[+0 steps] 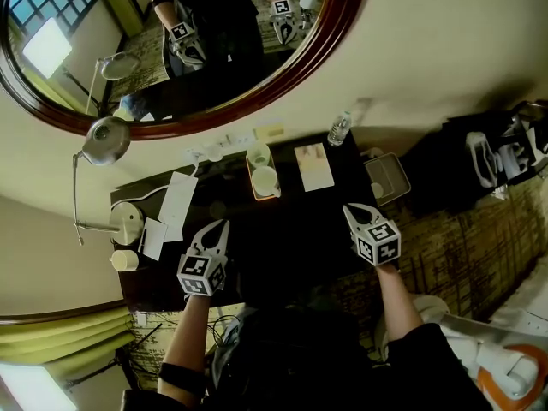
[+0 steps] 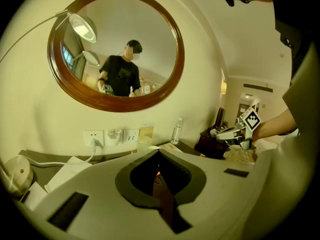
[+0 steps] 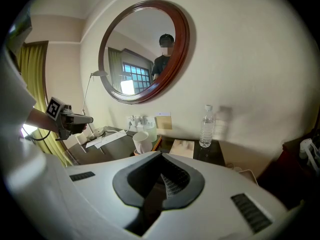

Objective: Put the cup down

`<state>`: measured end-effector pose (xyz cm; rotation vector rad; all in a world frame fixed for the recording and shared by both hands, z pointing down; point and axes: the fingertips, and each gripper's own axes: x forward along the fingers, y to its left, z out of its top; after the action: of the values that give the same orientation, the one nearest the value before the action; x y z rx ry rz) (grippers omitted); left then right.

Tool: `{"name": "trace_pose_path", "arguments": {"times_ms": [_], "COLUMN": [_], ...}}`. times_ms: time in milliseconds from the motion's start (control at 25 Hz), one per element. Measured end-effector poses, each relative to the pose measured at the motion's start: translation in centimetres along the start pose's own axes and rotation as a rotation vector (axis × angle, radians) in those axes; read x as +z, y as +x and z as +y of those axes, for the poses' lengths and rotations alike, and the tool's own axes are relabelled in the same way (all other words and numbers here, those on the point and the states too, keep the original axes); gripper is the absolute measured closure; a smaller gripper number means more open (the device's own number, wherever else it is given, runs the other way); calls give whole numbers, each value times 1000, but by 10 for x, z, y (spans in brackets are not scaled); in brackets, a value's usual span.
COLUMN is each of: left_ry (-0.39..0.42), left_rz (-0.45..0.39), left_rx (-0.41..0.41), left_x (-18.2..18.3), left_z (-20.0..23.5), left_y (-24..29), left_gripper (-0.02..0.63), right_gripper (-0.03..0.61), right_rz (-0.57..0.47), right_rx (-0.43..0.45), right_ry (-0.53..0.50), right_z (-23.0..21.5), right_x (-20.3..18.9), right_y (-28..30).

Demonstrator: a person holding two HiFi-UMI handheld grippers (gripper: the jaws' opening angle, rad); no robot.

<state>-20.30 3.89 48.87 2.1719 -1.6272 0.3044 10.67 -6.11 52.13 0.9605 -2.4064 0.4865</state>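
- White cup [image 1: 265,181] stands upright in the orange tray [image 1: 251,183] at the back of the dark desk [image 1: 282,238], just beside a second cup [image 1: 258,155].
- My left gripper [image 1: 220,224]: clenched, empty, over the desk's near side, well apart from the cup.
- Right gripper [image 1: 349,211]: likewise clenched, empty.
- Water bottle [image 1: 339,129] stands by the wall.

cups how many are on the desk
2: a white cup at the near end of the tray, and a second cup behind it at the far end. Others may be hidden.
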Motion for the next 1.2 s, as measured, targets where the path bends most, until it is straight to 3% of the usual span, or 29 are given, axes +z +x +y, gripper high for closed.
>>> {"name": "trace_pose_path", "arguments": {"times_ms": [320,440,880,1200], "left_ry": [5,1,6,-1], "left_rz": [14,25,136,241], "left_rx": [-2,-14,-123,-174], "left_x": [1,2,-18,-56], "left_z": [-6,-10,-34,-35], "left_y": [8,16,80,160], "left_gripper": [608,564,144,52], "right_gripper": [578,578,577,577], "right_rz": [-7,-6,-14,12], "right_rx": [7,10,10,21], "right_ry": [1,9,33,87], "right_z": [-1,-3,-4,-2], "right_x": [-1,-3,-11,-39], "right_y": [-9,-12,-22,-5]}}
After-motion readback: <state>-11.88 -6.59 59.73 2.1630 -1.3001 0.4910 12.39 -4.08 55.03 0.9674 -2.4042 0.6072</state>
